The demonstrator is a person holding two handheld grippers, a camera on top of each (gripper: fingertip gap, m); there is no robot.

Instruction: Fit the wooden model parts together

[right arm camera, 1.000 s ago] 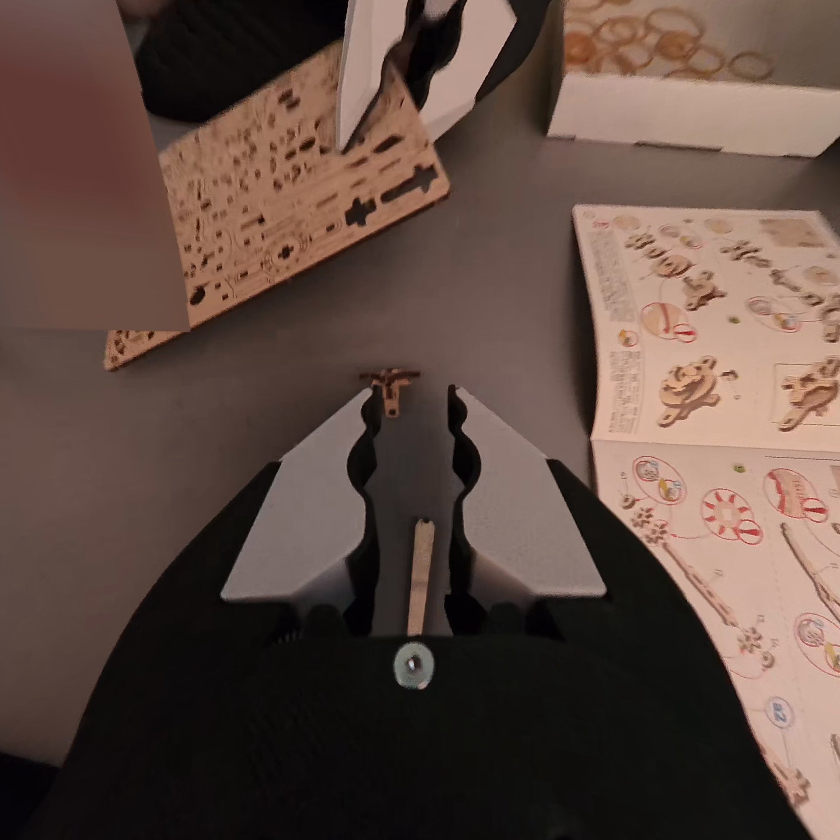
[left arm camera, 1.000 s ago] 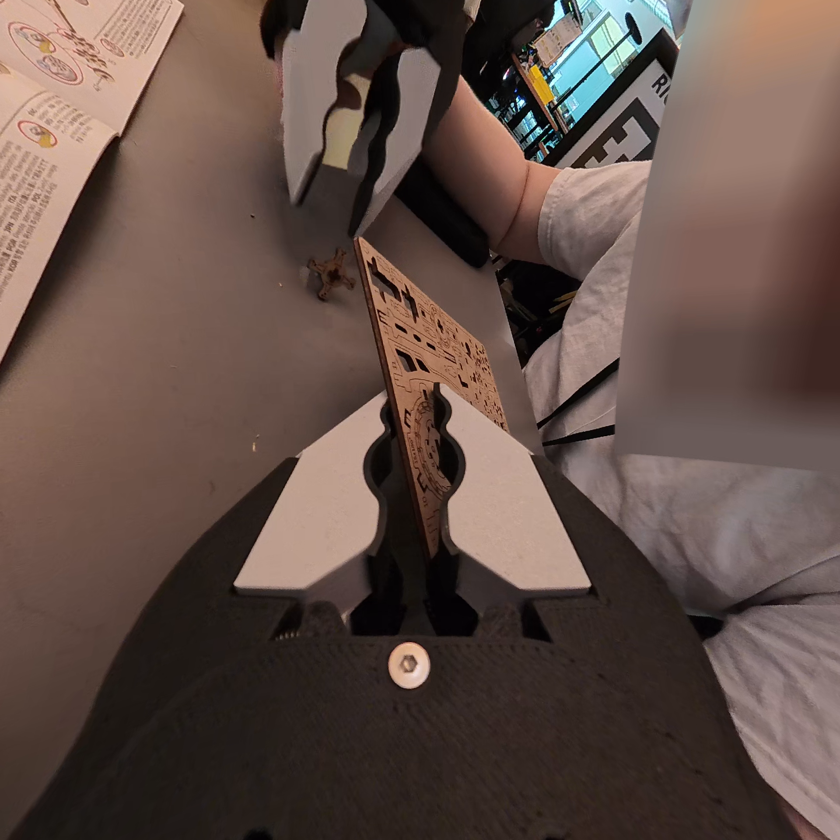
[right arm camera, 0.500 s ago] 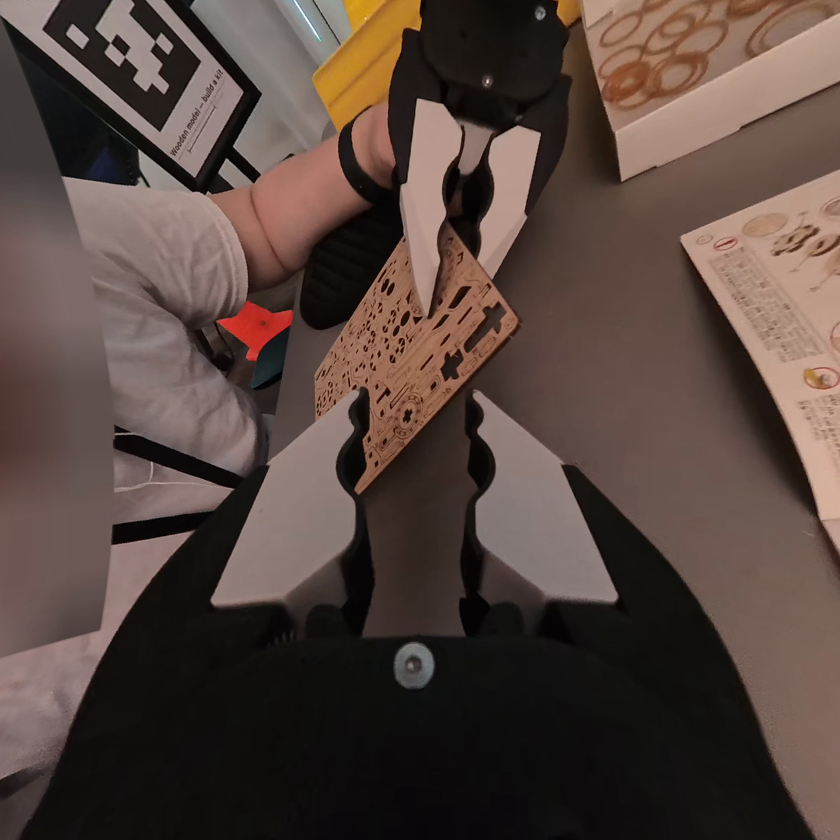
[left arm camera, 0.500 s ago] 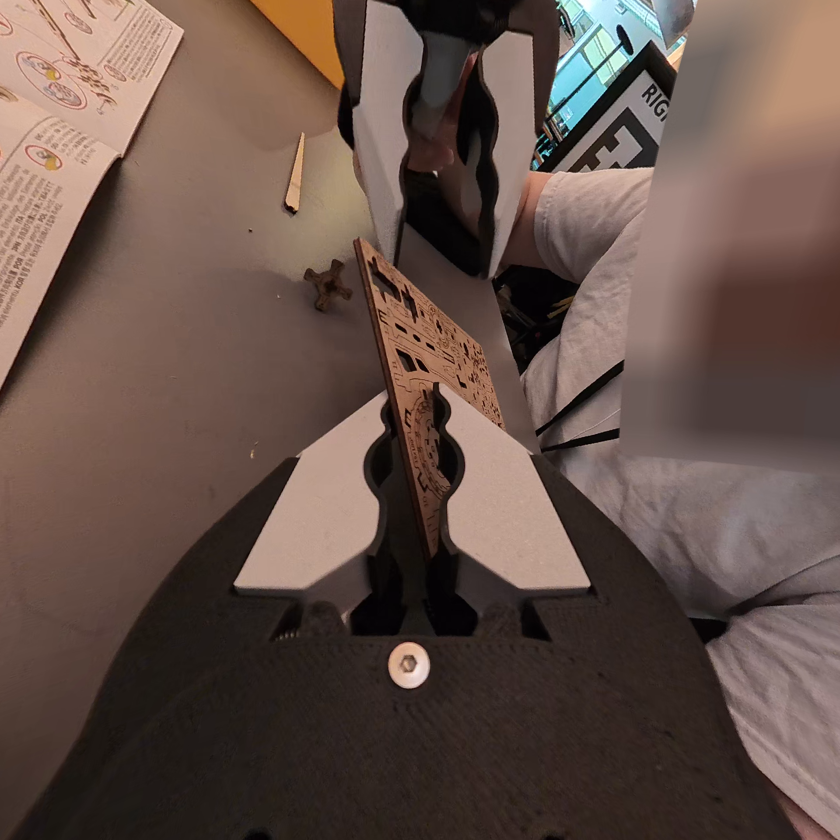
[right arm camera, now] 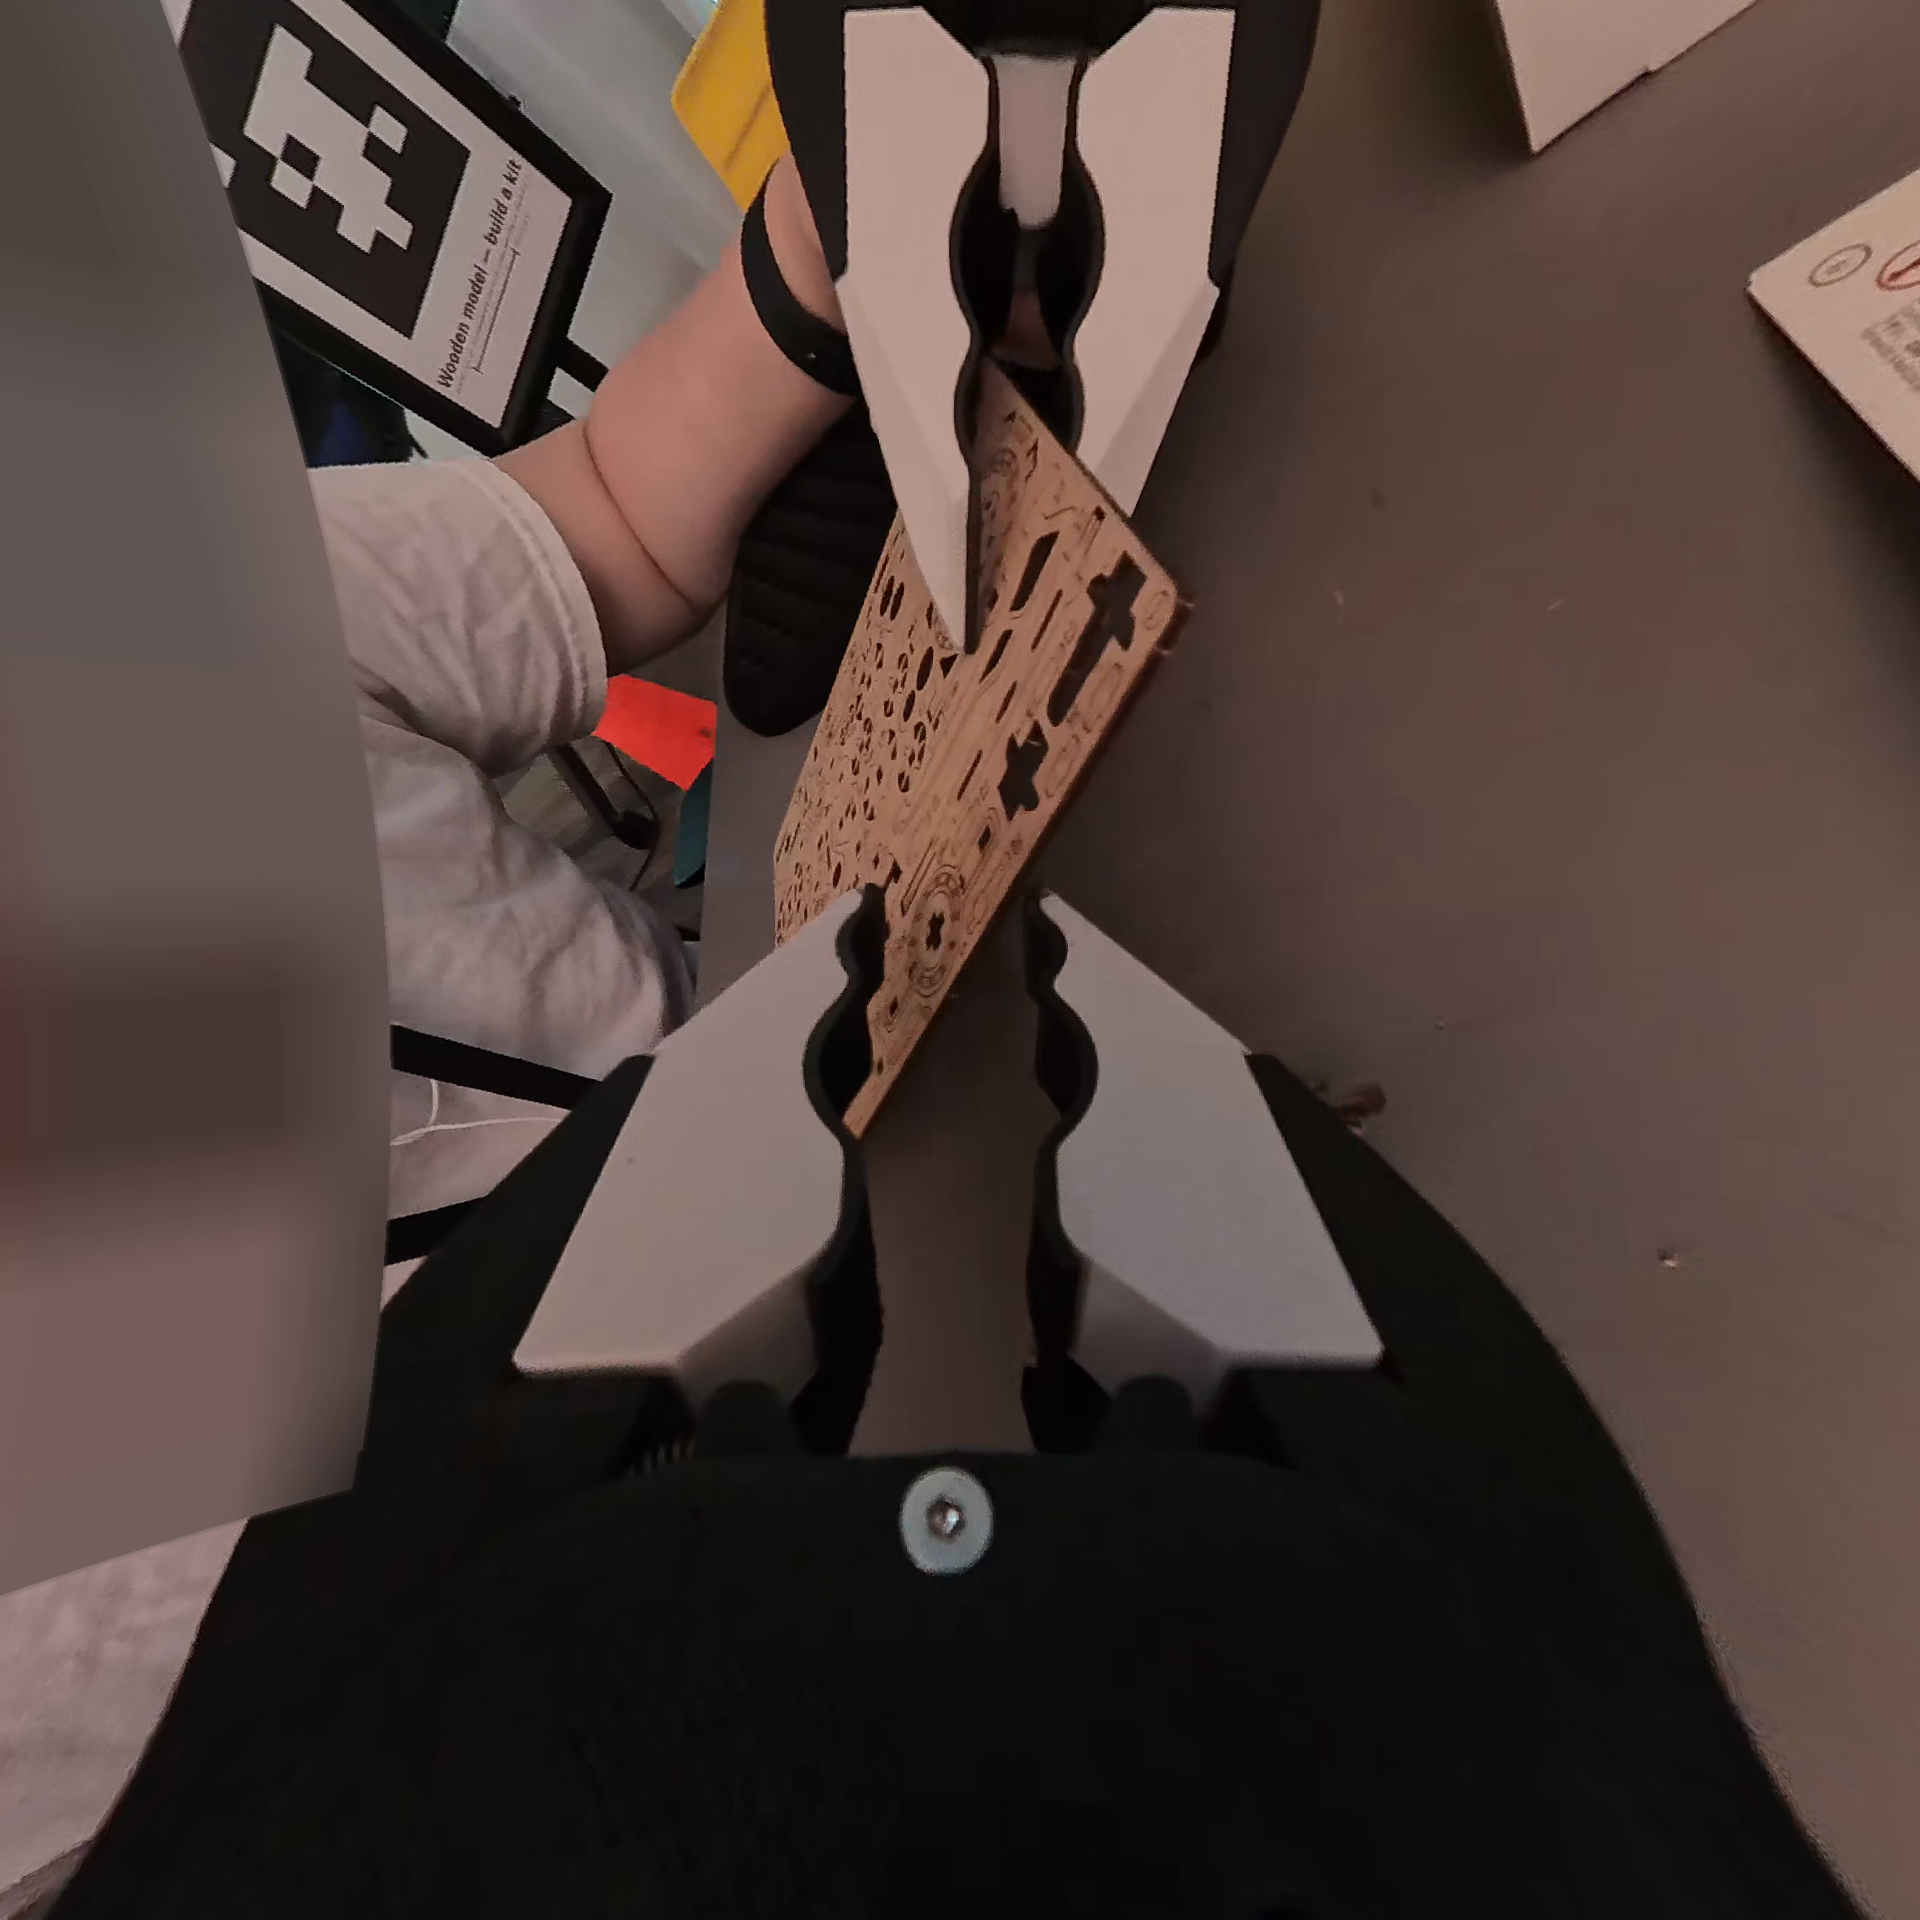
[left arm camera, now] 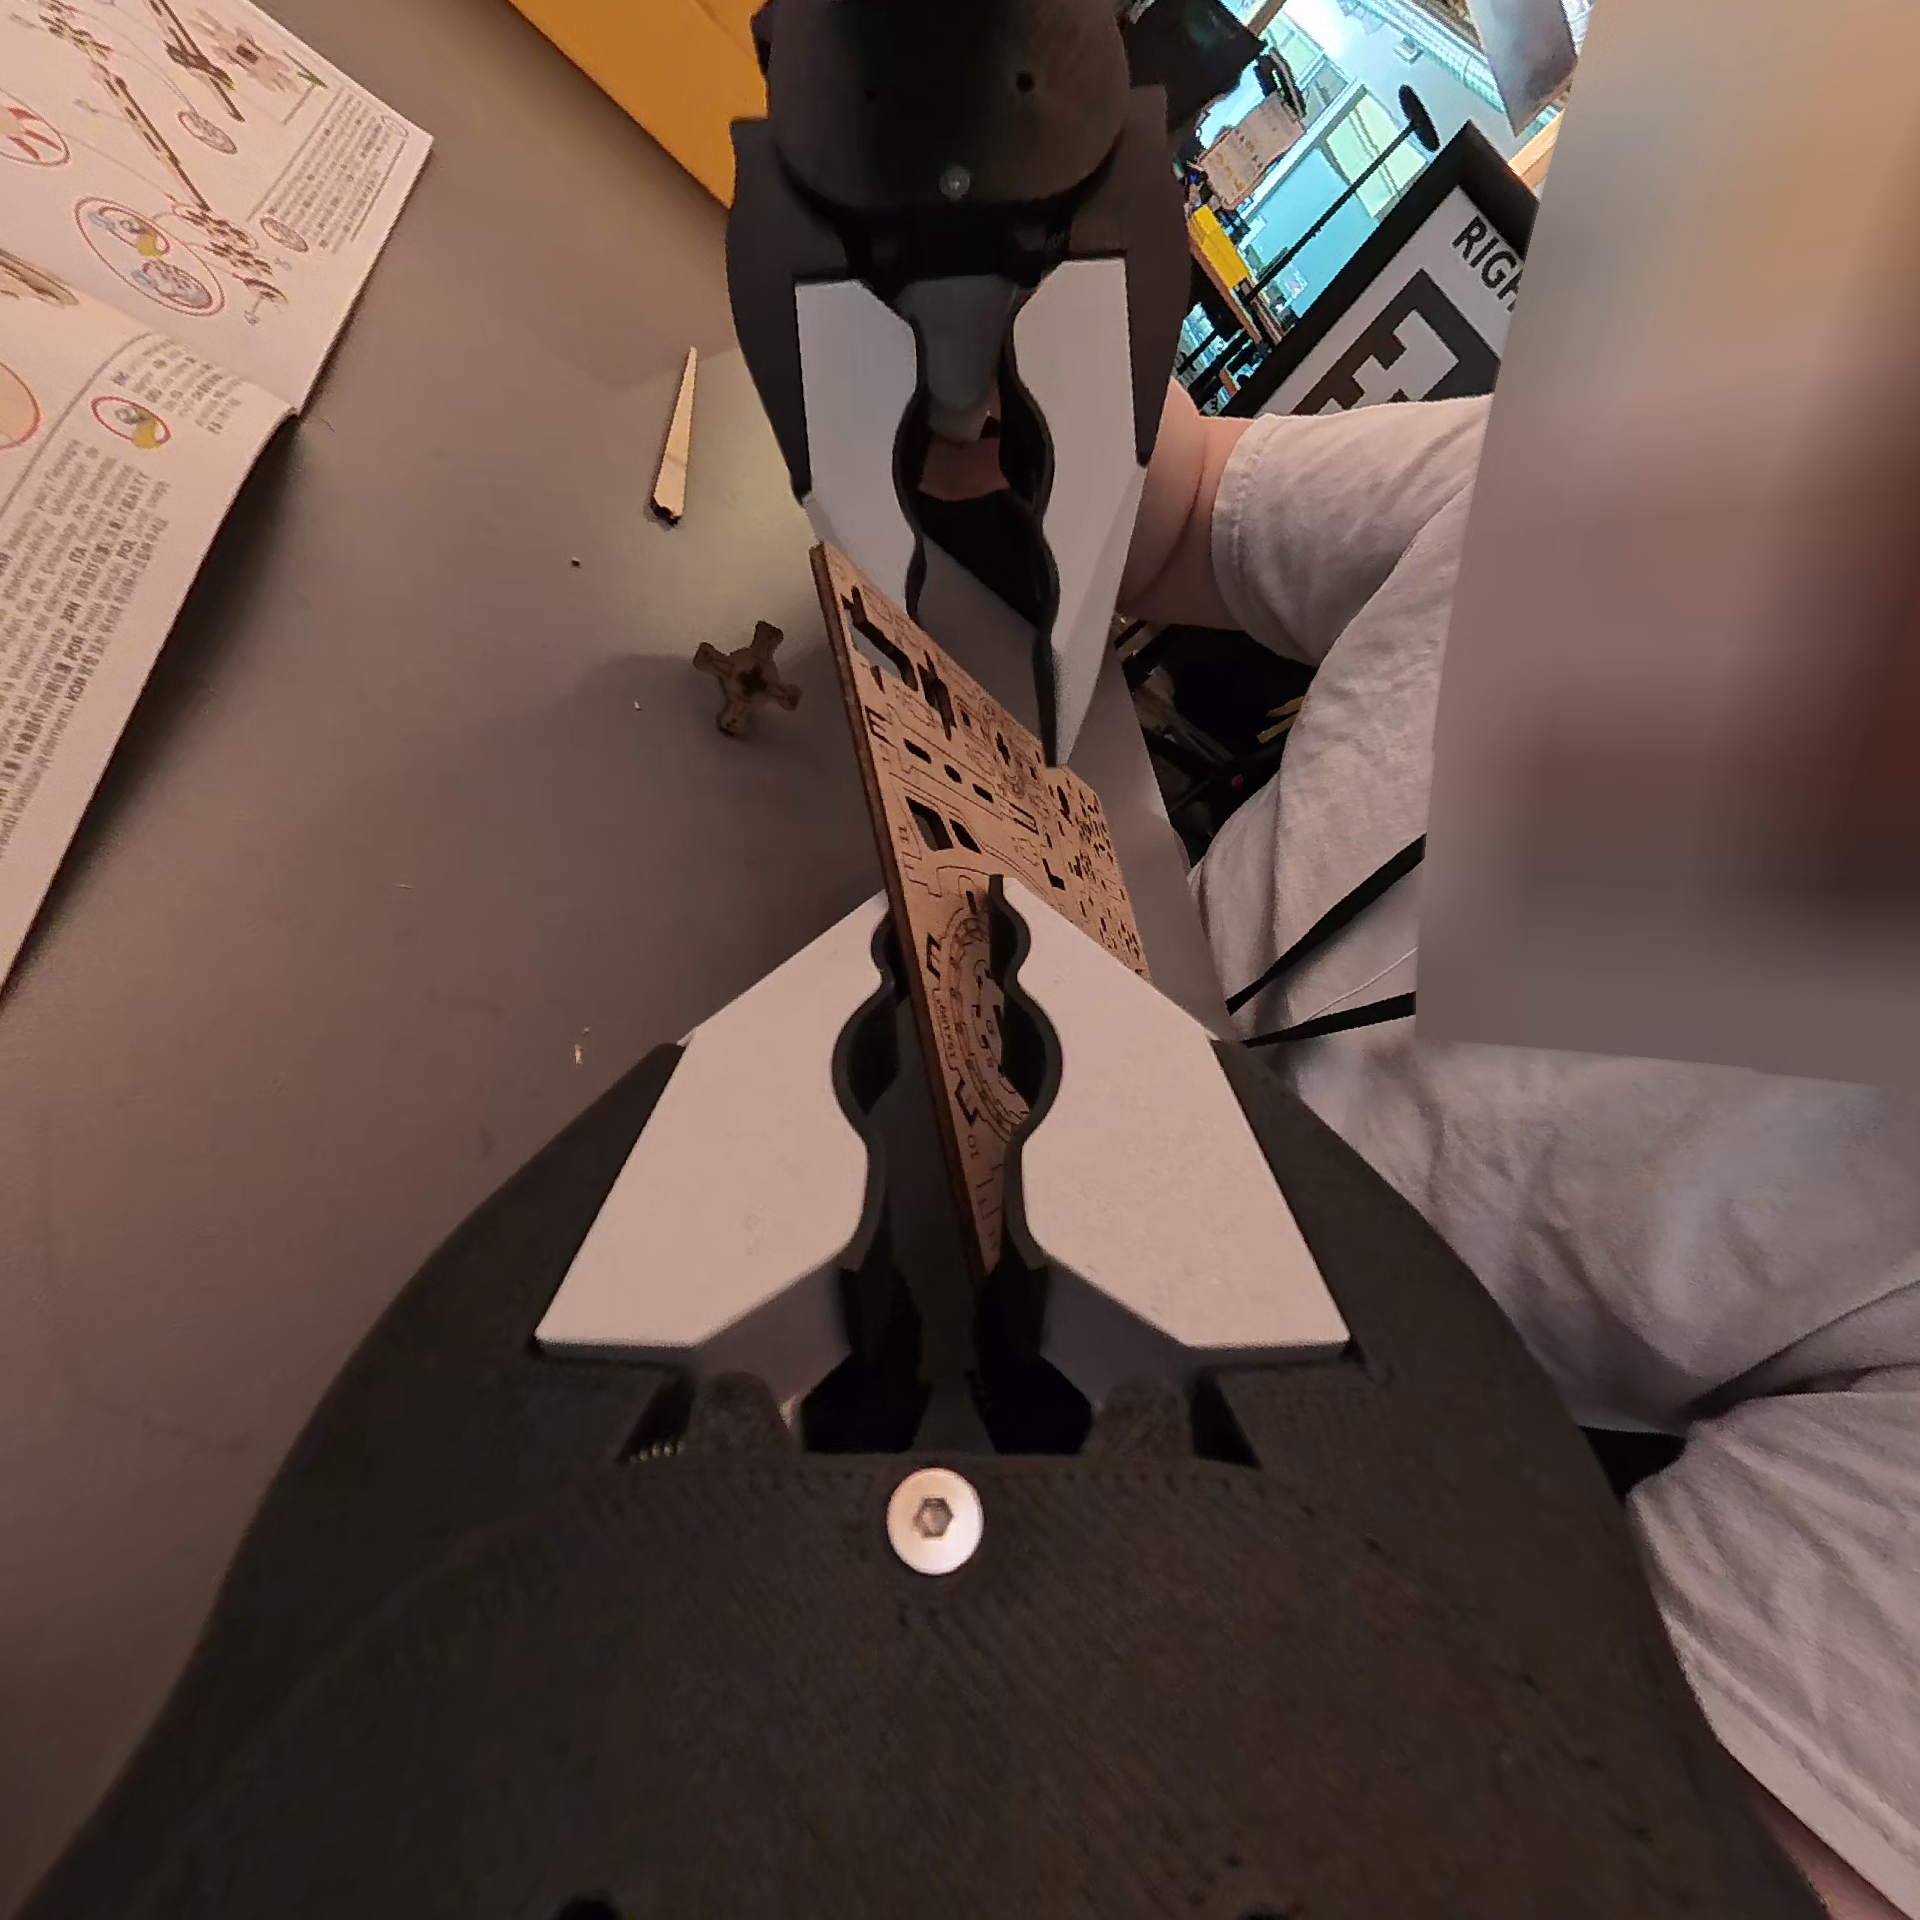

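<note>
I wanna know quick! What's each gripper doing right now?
Left gripper: closed, holding the wooden sheet.
Right gripper: open, its fingers around the sheet's far corner, holding nothing.

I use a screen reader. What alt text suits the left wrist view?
The left tongs grip a laser-cut wooden sheet on edge above a grey table; the open right tongs straddle its far corner. A small wooden cross piece lies beside it.
</note>
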